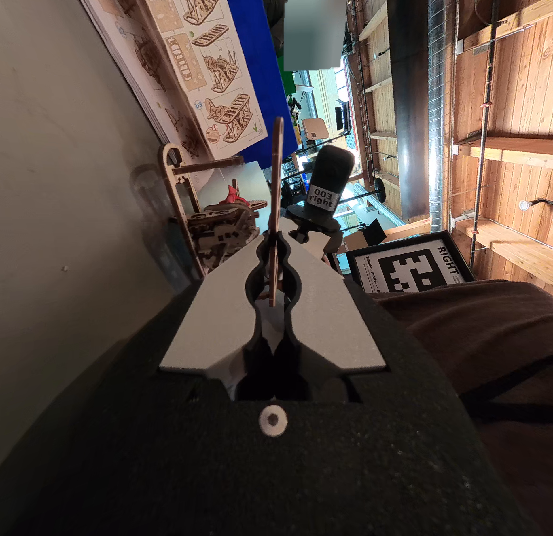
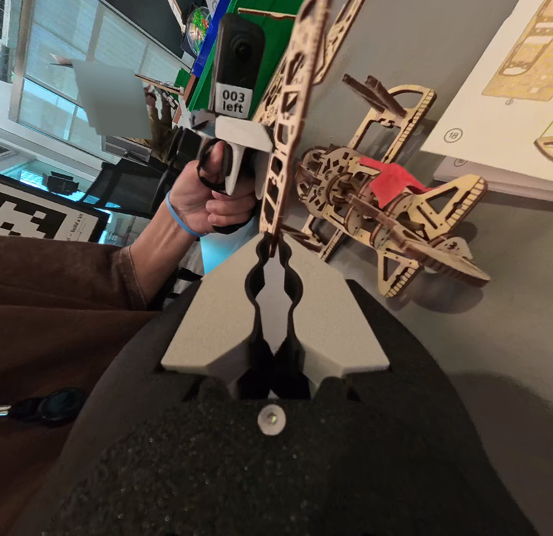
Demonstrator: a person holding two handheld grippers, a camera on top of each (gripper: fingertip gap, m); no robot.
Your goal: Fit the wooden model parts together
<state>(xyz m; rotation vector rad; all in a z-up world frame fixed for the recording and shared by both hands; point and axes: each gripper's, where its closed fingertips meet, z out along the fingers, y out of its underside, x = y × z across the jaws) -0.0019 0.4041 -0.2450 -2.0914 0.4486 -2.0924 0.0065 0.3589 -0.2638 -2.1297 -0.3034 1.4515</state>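
Flat pale wooden wing panel with cut-out ribs: left wrist view, edge-on, clamped near its lower end in your left gripper, fingers nearly closed on it. Half-built wooden plane model lies beyond on grey table, beside instruction sheet.

Right wrist view: your right gripper pinches same panel's bottom edge at fingertips, narrow gap. Model on table, close right of panel.

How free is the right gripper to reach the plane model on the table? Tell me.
Probably not yet: the right gripper is shut on the flat wooden panel, shared with the left gripper. The plane model lies close and unobstructed, so releasing the panel would free it.
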